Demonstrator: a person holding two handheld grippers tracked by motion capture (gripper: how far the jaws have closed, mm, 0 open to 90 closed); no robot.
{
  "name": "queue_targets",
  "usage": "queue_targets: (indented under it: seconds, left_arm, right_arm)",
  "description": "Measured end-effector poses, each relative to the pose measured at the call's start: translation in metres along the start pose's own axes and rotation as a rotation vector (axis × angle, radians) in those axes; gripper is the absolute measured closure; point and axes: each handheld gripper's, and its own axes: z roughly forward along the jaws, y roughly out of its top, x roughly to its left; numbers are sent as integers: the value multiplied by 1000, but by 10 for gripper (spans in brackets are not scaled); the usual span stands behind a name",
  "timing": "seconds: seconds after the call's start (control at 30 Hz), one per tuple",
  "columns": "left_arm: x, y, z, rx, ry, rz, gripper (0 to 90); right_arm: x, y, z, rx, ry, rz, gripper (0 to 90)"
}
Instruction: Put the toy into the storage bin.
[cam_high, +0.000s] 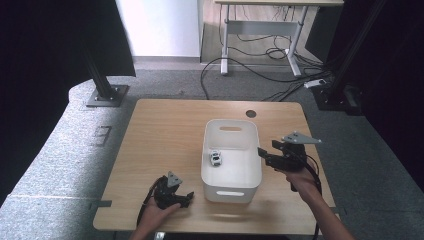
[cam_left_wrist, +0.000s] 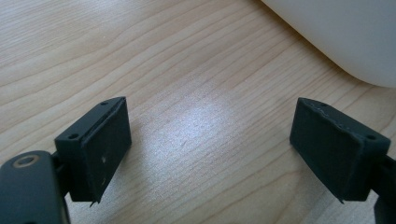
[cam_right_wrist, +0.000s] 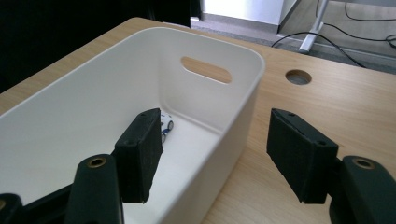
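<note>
A white plastic bin (cam_high: 231, 181) with handle slots stands right of centre on the wooden table (cam_high: 165, 135). A small white and blue toy car (cam_high: 216, 158) lies on its floor and also appears in the right gripper view as the toy car (cam_right_wrist: 166, 124). My right gripper (cam_high: 263, 155) hovers at the bin's right rim, open. In its own view the right gripper (cam_right_wrist: 217, 140) straddles the bin wall (cam_right_wrist: 233, 135) without touching it. My left gripper (cam_high: 188, 198) rests low near the table's front, left of the bin. The left gripper (cam_left_wrist: 210, 140) is open over bare wood.
A round cable hole (cam_high: 251, 113) sits near the table's far edge. The bin's rounded corner (cam_left_wrist: 345, 32) lies just ahead of the left gripper. Beyond the table are a black stand base (cam_high: 106, 95), a desk frame (cam_high: 260, 30) and floor cables (cam_high: 280, 75).
</note>
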Motion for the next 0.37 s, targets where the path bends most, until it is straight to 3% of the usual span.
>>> queue_targets:
  seconds: [0.2, 0.37]
  left_arm:
    - [0, 0, 0, 0, 0, 0, 127]
    - [0, 0, 0, 0, 0, -1, 127]
  right_arm:
    - [-18, -19, -8, -8, -28, 43, 354]
    - [-25, -25, -11, -16, -36, 53, 351]
